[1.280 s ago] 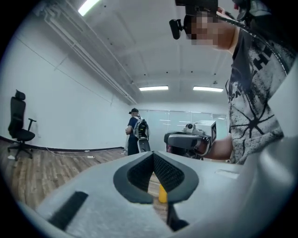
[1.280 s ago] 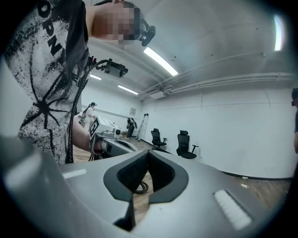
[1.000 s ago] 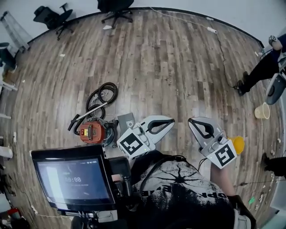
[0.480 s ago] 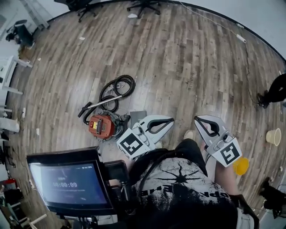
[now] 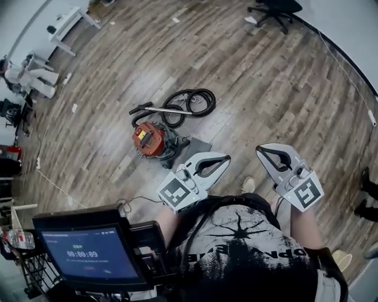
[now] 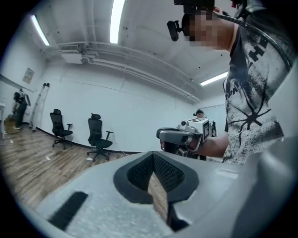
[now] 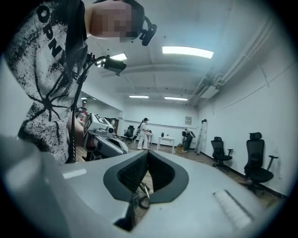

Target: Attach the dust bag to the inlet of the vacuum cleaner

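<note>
Digits are being displayed on the screen (image 5: 88,253) down at the lower left, timer-style. The wood floor (image 5: 266,88) is being crossed by a thin cable (image 5: 56,186). A black office chair (image 5: 277,9) is being parked near the far wall, with a white table (image 5: 71,15) off at the other side. A ladder (image 7: 202,135) is being stood by the wall, and everything's being lit by ceiling lights (image 7: 187,52).
</note>
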The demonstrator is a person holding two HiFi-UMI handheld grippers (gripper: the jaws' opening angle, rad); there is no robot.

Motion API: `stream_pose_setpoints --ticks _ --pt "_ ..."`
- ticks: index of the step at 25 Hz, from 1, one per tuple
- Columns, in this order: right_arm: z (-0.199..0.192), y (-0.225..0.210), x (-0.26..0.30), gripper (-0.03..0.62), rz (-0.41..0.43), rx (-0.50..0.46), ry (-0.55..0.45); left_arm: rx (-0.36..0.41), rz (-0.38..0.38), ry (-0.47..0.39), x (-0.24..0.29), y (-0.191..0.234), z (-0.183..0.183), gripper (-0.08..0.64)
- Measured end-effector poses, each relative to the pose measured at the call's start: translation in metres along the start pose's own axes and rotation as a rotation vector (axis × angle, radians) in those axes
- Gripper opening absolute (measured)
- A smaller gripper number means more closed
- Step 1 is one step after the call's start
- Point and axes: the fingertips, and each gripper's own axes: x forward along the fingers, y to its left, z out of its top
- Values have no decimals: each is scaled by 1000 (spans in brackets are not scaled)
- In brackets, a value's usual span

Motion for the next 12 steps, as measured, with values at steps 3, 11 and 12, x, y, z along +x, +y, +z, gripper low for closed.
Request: stream_pose_setpoints --ticks 3,11,12 --pt "2 -2 -1 5 127 19 -19 7 144 -43 -1 -4 12 2" --pt "0 21 29 5 463 26 -53 -43 531 -83 -50 -2 9 2" --pt "-1 24 32 5 490 30 -56 -41 567 -100 -55 -3 11 2"
